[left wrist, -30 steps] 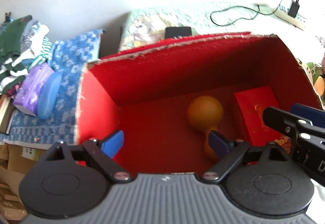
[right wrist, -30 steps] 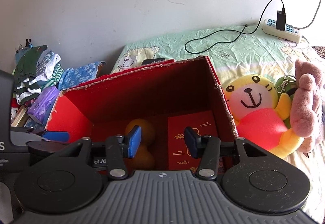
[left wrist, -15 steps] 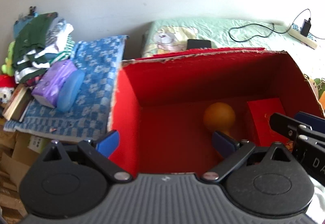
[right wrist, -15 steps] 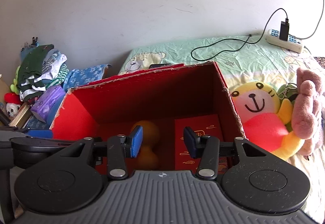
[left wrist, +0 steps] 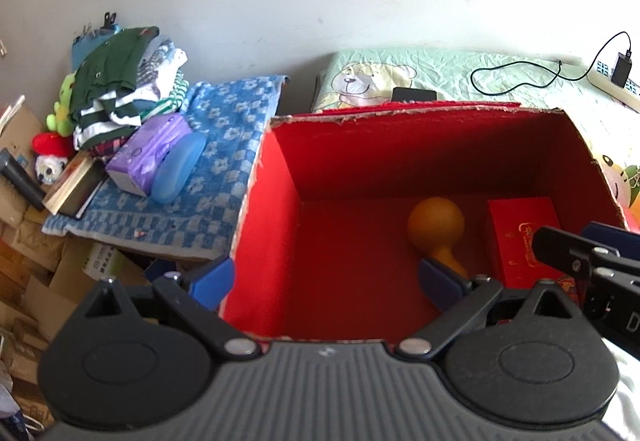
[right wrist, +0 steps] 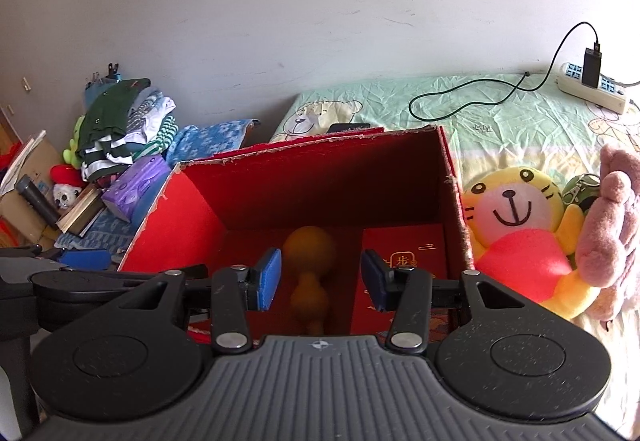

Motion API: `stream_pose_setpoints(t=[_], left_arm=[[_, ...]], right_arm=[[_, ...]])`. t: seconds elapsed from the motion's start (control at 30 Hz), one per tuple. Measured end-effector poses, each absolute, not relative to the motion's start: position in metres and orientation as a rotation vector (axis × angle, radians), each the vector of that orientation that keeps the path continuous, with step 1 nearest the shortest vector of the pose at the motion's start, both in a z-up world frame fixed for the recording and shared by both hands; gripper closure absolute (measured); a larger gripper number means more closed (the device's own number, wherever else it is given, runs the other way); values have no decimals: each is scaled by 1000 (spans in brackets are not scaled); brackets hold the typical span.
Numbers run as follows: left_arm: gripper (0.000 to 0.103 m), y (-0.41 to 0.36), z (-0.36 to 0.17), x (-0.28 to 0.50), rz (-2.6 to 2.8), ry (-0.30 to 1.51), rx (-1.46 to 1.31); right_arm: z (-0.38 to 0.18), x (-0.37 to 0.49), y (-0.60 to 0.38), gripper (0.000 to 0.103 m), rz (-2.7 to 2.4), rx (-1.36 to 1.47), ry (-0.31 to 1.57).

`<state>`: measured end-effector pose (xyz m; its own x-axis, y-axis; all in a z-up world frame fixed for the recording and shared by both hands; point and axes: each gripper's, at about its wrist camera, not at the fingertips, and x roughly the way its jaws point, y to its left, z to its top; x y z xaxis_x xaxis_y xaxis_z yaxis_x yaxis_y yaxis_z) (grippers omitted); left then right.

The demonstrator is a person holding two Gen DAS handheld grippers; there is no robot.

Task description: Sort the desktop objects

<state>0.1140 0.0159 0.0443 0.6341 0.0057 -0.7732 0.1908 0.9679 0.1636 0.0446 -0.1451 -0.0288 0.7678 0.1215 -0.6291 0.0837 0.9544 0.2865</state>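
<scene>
**A:** How are the fingers sitting right now?

**B:** The right gripper (right wrist: 318, 279) is spread about halfway, nothing pinched between its blue pads. It's hung over the near edge of the red box (right wrist: 320, 181), pointed down into it. The left gripper (left wrist: 326, 283) is spread wide and is empty too; its left finger is seen outside the box's left wall, its right finger inside.

**A:** So what's been sorted?

**B:** 2 things are seen lying on the box floor: an orange gourd (right wrist: 310, 261) near the middle and a red packet (right wrist: 402, 273) just beside it, against the right wall. Those look done.

**A:** And what's left?

**B:** Probably the plush toys. A yellow tiger plush (right wrist: 516, 233) is propped just outside the right wall on the bed, with a pink plush (right wrist: 608, 237) touching it and a green keychain thing (right wrist: 582, 193) tucked between them. A dark phone (left wrist: 414, 95) is wedged behind the box. Whether the tissue pack (left wrist: 148, 157) and the blue case (left wrist: 178, 167) on the blue towel count can't be told.

**A:** Progress guess?

**B:** Partway. Both grippers are free for the next pick.
</scene>
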Motion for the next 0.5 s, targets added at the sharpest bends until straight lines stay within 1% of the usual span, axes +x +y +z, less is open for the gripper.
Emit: stream_pose_setpoints(t=[0.3, 0.5], left_arm=[[4, 17, 54, 93, -51, 861, 208], [4, 29, 49, 70, -61, 882, 171]], right_arm=[[-24, 25, -165, 53, 107, 313, 664], [-32, 8, -177, 53, 188, 313, 658]])
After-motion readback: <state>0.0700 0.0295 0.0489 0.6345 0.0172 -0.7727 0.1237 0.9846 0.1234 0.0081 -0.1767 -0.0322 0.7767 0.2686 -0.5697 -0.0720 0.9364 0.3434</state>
